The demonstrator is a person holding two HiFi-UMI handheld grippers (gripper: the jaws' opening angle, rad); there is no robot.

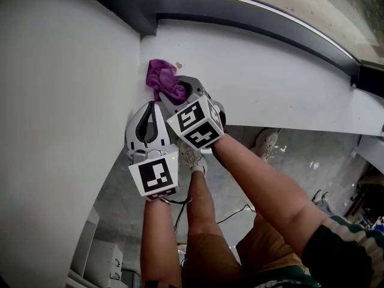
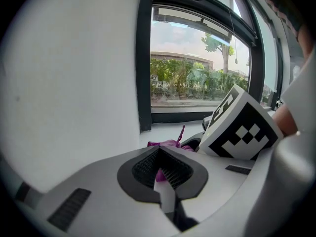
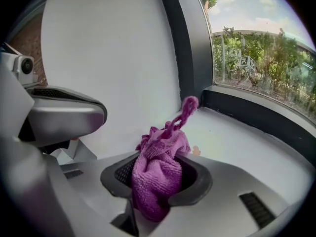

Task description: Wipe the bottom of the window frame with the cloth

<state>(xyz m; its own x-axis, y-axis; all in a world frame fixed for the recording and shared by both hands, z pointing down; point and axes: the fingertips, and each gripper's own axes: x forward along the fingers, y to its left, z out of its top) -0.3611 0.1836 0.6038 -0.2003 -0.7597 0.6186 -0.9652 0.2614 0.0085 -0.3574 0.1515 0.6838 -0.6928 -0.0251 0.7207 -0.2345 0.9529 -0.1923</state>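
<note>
Only the right gripper view shows the grip plainly: the right gripper (image 3: 157,184) is clamped on the purple cloth (image 3: 163,149), which is bunched between the pads, with a twisted end standing up. In the left gripper view the left gripper (image 2: 159,154) is seen with its tips pressed together and nothing held. A sliver of the cloth (image 2: 168,143) and the right gripper's marker cube (image 2: 242,127) are seen beyond it. Trees (image 2: 197,78) and a low building are seen through the glass.

From the head view the cloth (image 1: 165,80) is found on the white sill (image 1: 258,83), in the corner where the wall (image 1: 60,101) meets the dark frame (image 1: 252,17). A grey floor (image 1: 300,155) is seen below the sill.

Both forearms are reached forward. The left gripper (image 1: 150,105) is held just beside the right gripper (image 1: 180,93), close to the wall.
</note>
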